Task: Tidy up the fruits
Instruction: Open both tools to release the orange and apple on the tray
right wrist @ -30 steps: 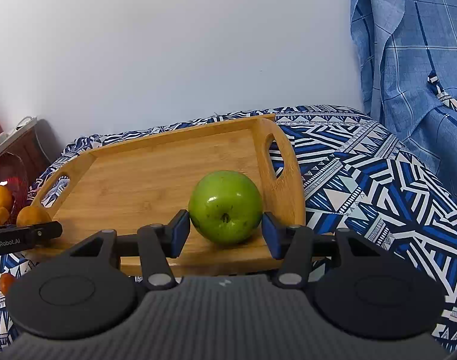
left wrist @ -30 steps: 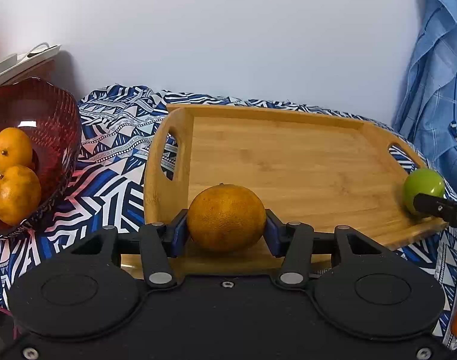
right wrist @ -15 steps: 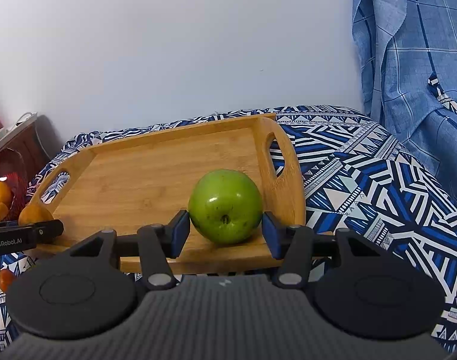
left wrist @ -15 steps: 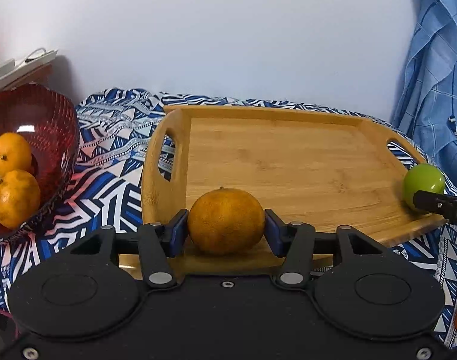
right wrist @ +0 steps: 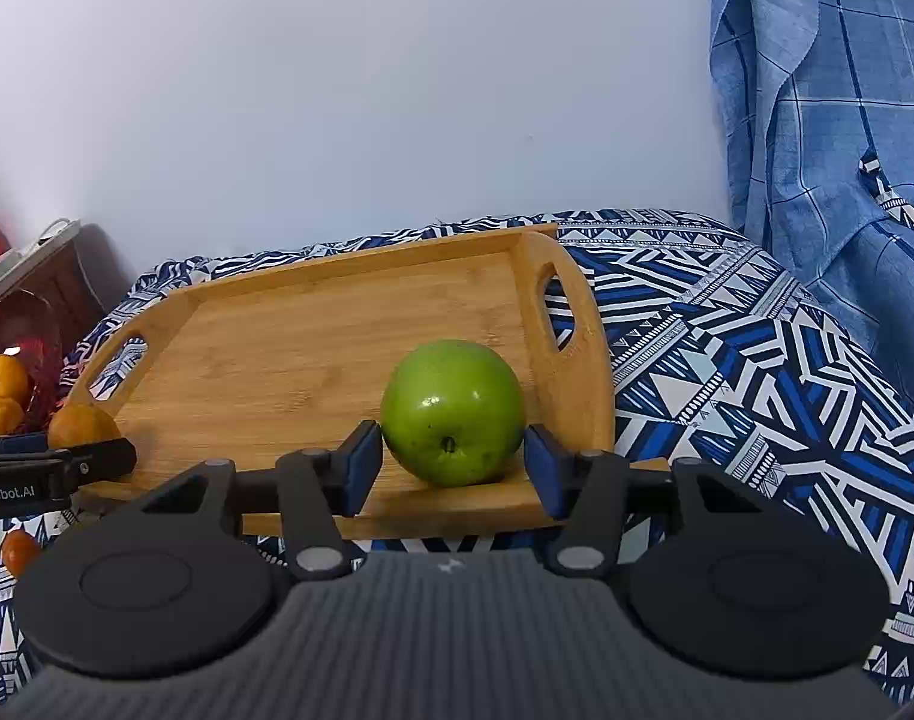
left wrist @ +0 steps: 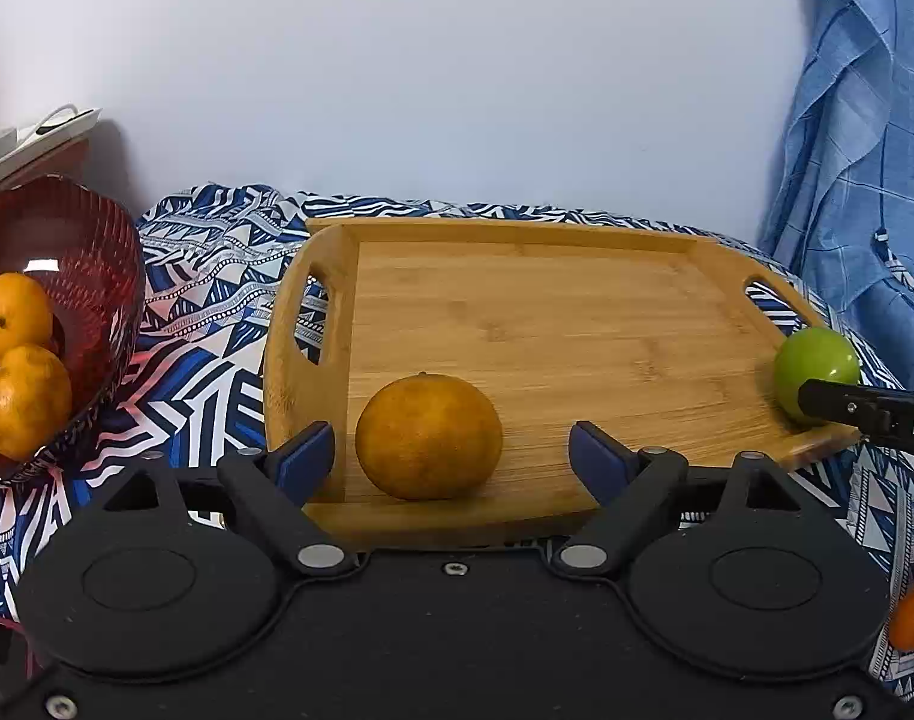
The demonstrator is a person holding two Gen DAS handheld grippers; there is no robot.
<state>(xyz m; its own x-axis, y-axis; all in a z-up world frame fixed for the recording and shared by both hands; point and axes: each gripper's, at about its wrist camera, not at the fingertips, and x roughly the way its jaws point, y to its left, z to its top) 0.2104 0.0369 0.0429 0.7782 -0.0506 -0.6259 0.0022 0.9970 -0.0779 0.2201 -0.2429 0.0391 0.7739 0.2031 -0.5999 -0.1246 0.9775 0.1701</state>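
The left gripper (left wrist: 451, 450) has just opened, leaving the orange (left wrist: 428, 437) at the tray's (left wrist: 547, 300) near-left corner; the right gripper (right wrist: 451, 468) (near-right corner) clamps the green apple (right wrist: 452, 411).

Tray (left wrist: 517, 300) sits mid-cloth; orange (left wrist: 428, 437) on its near-left corner, apple (right wrist: 452, 411) on the near-right. Bowl (left wrist: 91, 252) with two oranges off left.
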